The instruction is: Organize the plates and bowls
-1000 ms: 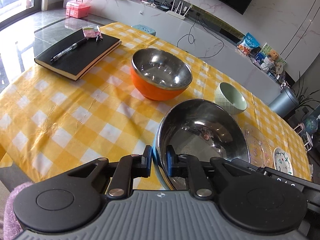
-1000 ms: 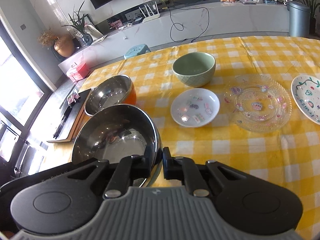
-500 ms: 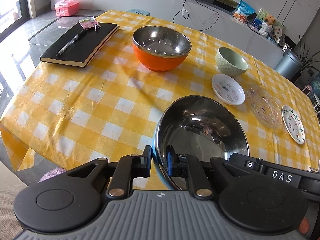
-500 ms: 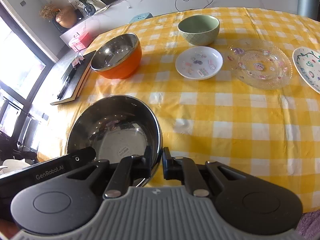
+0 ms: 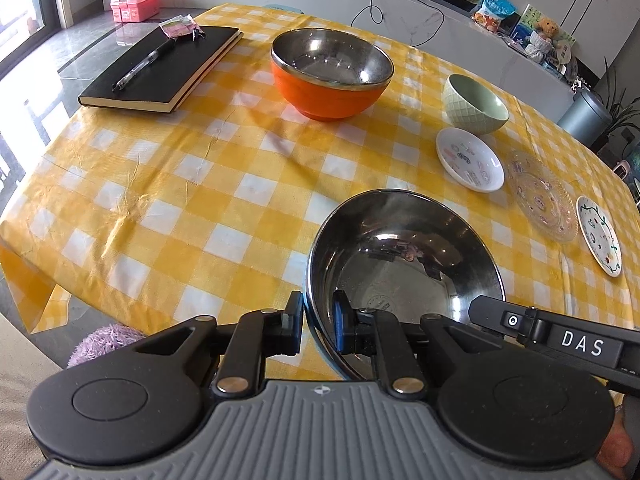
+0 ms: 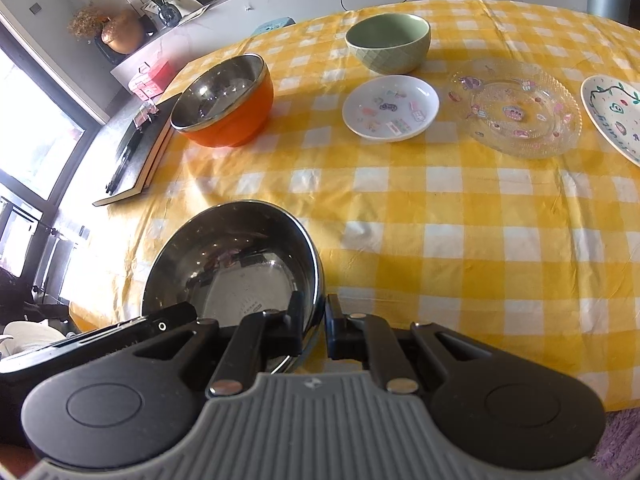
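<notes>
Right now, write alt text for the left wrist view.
The left gripper clamps the near rim of a steel bowl over a yellow checked tablecloth. Beyond sit an orange bowl, a green bowl, three plates and a black notebook.

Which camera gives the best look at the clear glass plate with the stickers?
The right wrist view. There the glass plate lies whole and large, its ribbed rim and stickers plain, between the small white dish and the painted plate. The left wrist view shows it smaller and foreshortened near the right edge.
</notes>
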A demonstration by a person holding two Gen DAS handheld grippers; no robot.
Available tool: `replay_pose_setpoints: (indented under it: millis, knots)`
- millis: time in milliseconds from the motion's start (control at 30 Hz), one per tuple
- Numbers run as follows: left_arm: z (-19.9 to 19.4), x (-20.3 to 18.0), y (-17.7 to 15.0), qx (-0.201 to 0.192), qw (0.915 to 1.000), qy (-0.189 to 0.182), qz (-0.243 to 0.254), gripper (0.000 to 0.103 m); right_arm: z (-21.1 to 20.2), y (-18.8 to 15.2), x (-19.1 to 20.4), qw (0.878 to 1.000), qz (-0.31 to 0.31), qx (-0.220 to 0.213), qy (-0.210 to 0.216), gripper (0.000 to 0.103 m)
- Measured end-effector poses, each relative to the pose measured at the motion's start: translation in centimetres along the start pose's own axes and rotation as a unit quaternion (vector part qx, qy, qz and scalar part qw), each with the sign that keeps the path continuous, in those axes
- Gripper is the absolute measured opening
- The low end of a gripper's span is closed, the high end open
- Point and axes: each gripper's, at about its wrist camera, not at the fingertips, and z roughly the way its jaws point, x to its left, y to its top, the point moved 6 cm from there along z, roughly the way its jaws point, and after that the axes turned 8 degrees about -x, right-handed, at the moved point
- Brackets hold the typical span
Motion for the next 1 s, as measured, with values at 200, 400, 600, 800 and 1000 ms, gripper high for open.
replay_pose_setpoints:
  millis: [200,400,600,800,1000]
  knots:
    - [0.6,0.0,0.0,-0.001,1.0000,0.008,0.005,0.016,0.1,0.2,0.3,1.000,-0.009,-0.006,-0.001,0.009]
    - [0.6,0.2,-0.1,0.001,1.0000,-0.001,-0.004,0.018,0.0,0.2,0.2,1.000,-0.006,-0.008,0.004,0.012]
    - [0.1,0.0,0.2,-0.008,0.9999,-0.002,-0.006,0.034,-0.7,0.5,0.2,1.000,-0.007,-0.023,0.008,0.030]
    - [-1.3,0.2,1.2,-0.038,0.9993,-0.001,-0.009,0.050,-2.2,1.3,0.3,0.998,-0.011,-0.056,0.013,0.047]
    - [-2.5,0.3,3.0,-0.067,0.9978,-0.005,-0.004,0.054,-4.0,3.1,0.6,0.995,-0.020,-0.101,0.017,0.057]
